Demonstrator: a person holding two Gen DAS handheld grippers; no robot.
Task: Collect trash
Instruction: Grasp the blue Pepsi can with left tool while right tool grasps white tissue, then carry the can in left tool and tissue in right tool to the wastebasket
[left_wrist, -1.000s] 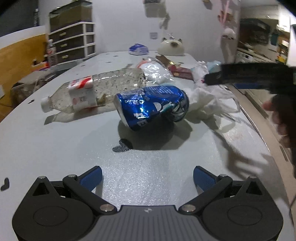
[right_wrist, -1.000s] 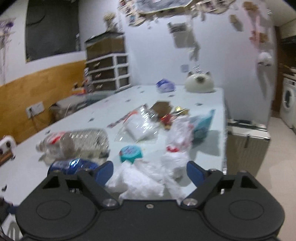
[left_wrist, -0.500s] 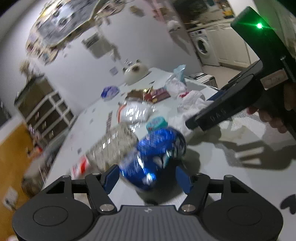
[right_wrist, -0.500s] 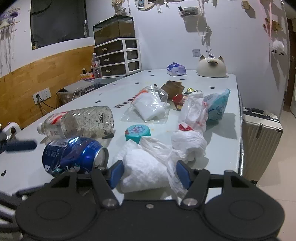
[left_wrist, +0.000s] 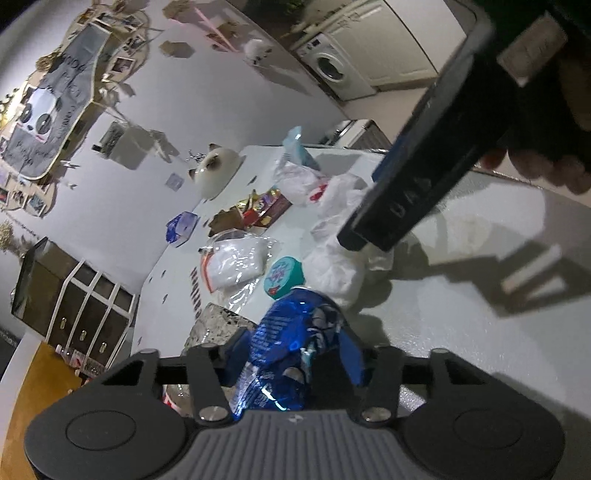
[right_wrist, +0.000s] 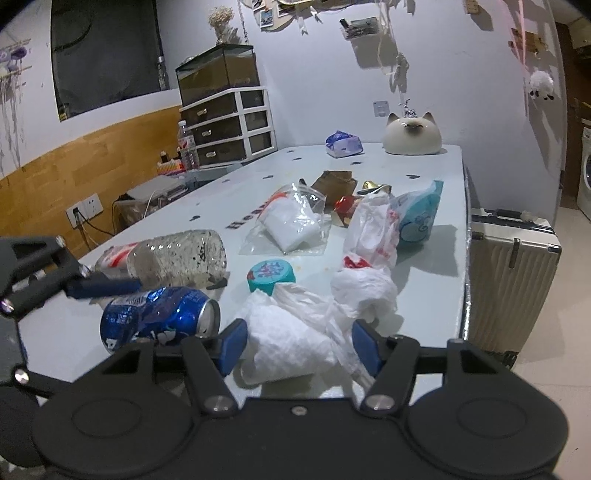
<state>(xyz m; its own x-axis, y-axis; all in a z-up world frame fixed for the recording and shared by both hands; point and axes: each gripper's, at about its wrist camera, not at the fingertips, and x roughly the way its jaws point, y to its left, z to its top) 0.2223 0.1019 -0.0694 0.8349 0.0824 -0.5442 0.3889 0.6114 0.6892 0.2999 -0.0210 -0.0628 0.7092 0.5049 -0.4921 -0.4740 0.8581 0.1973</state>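
Left gripper (left_wrist: 291, 354): your jaws have just been closing onto the crushed blue aluminium can (left_wrist: 295, 343) lying on the white table (left_wrist: 480, 350) | Right gripper (right_wrist: 299, 343): half-open around crumpled white tissue (right_wrist: 288, 343), grip unclear | Risk: the dented can could slip out as you lift.

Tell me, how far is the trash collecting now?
Nothing looks collected yet. In hand: the left gripper jaws have just been closing around the blue can; the right gripper straddles the white bag. Left: bottle, teal lid, wrappers.
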